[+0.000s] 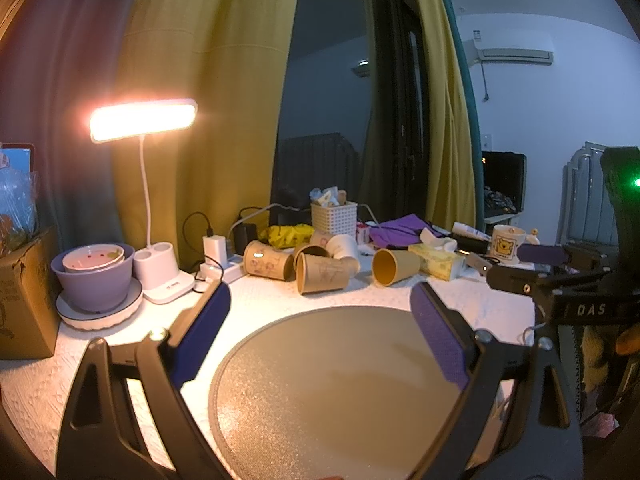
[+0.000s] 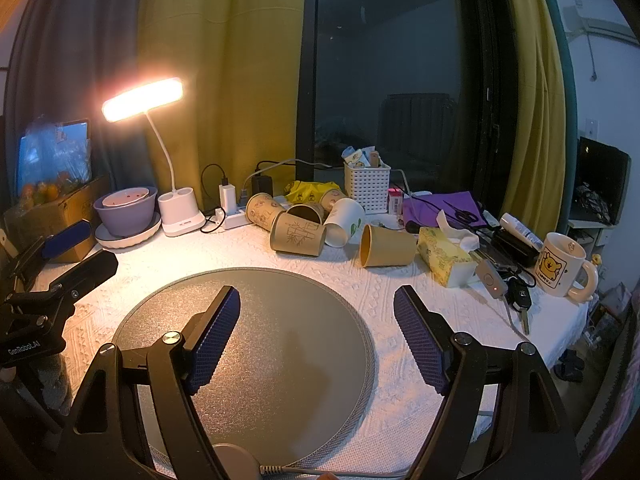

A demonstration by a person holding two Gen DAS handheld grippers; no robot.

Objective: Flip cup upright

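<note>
two open claws, left claw (image 1: 320, 300) and right claw (image 2: 316, 304), face toppled cup (image 2: 386, 246).

The left gripper (image 1: 320, 308) has its two blue-padded fingers (image 1: 210, 316) spread wide with nothing between them, pointing forward and slightly downward. The right gripper (image 2: 316, 312) is likewise parted and empty, its fingers (image 2: 416, 332) angled the same way. The two sit side by side, near each other but apart.

Left claw (image 1: 320, 300) gapes wide at lower centre over the grey round mat (image 1: 336, 392). Mid-frame, paper cups (image 1: 320, 274) lie toppled on the counter (image 1: 280, 296), lamp (image 1: 143, 120) glowing upper left.
</note>
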